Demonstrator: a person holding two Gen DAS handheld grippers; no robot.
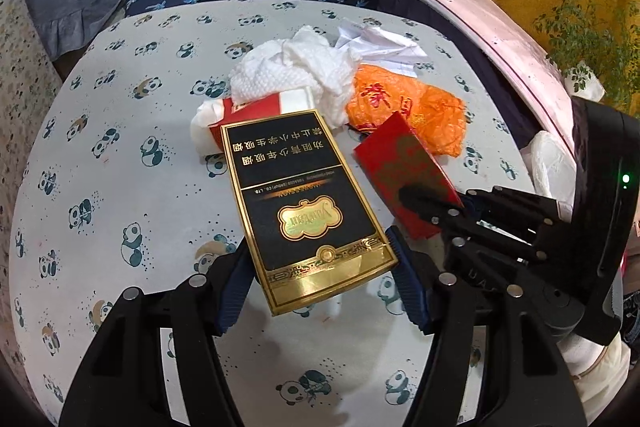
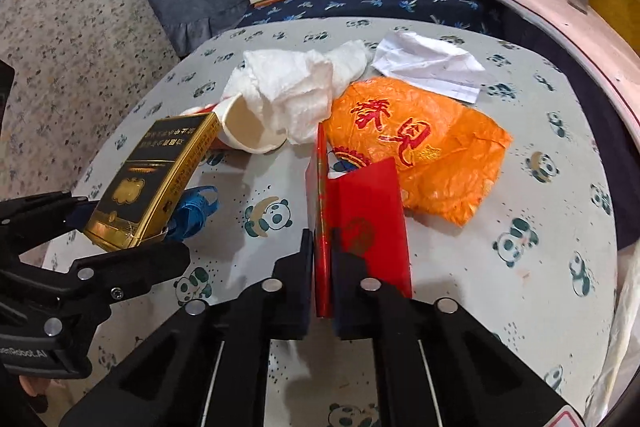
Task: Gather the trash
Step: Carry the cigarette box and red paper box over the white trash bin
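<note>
Red envelope: clamped edge-on in the right gripper, near centre of the panda cloth.
Black-gold box: pinched by the left gripper, lifted, left of the envelope.
Orange bag, tissue, paper cup: farther back.

The panda-print table is viewed steeply from close above by both wrist cameras; its trash pile is shared.

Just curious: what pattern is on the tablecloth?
Little pandas on the pale tablecloth, clearest in the left wrist view.
</note>
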